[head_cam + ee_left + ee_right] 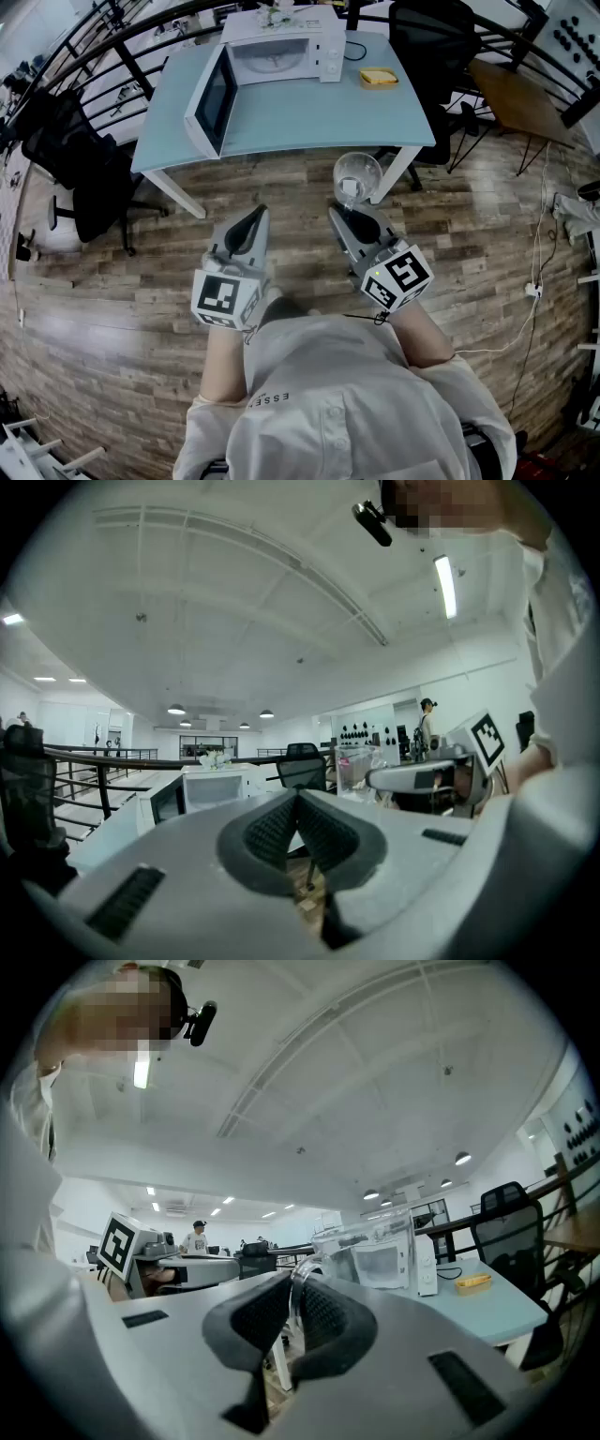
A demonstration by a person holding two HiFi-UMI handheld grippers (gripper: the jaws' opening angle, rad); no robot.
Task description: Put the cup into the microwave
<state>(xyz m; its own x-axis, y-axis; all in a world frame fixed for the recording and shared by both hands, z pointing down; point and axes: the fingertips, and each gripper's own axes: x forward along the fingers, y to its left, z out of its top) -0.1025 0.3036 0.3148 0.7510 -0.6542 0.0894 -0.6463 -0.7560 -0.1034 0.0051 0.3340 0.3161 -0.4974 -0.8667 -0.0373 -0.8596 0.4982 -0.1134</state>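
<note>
A clear cup (357,176) hangs over the wooden floor, in front of the table. My right gripper (343,210) is shut on the cup's near edge; in the right gripper view the clear cup (367,1246) rises just past the gripper (292,1290). The white microwave (281,49) stands at the back of the pale blue table (309,112), its door (212,103) swung open to the left. My left gripper (253,219) is shut and holds nothing, level with the right one and apart from it. In the left gripper view its jaws (296,801) meet, with the microwave (214,787) beyond.
A small yellow dish (379,78) lies on the table right of the microwave. A black office chair (433,47) stands behind the table's right end, another black chair (80,169) at its left. Black railings (112,56) run along the back. Cables (539,253) trail on the floor at right.
</note>
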